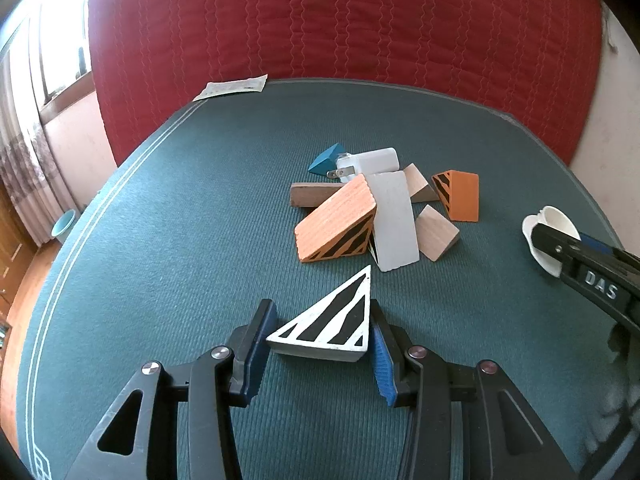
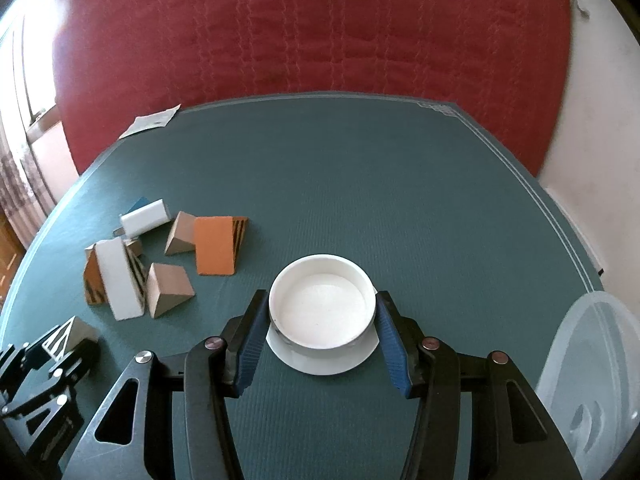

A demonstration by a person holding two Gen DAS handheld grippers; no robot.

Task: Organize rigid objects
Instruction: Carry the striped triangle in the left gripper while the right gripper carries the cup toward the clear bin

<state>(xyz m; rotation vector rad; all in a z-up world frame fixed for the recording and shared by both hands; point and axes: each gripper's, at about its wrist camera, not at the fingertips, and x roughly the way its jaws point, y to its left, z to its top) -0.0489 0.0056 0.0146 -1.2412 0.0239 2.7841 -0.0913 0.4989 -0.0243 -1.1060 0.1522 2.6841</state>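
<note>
Left gripper (image 1: pixel 320 344) pinching the white zebra-striped wedge (image 1: pixel 332 326) near the counter's (image 1: pixel 160 240) front edge, right gripper (image 2: pixel 323 320) spread around the white bowl (image 2: pixel 323 306); best lifted straight up, clear of the block pile (image 1: pixel 360 208), then lowered gently into the bowl.

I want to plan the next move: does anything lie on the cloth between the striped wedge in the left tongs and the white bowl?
Nothing visible does. The white striped wedge sits between the left tongs; bare green cloth runs to the white bowl. The block pile lies farther back.
</note>
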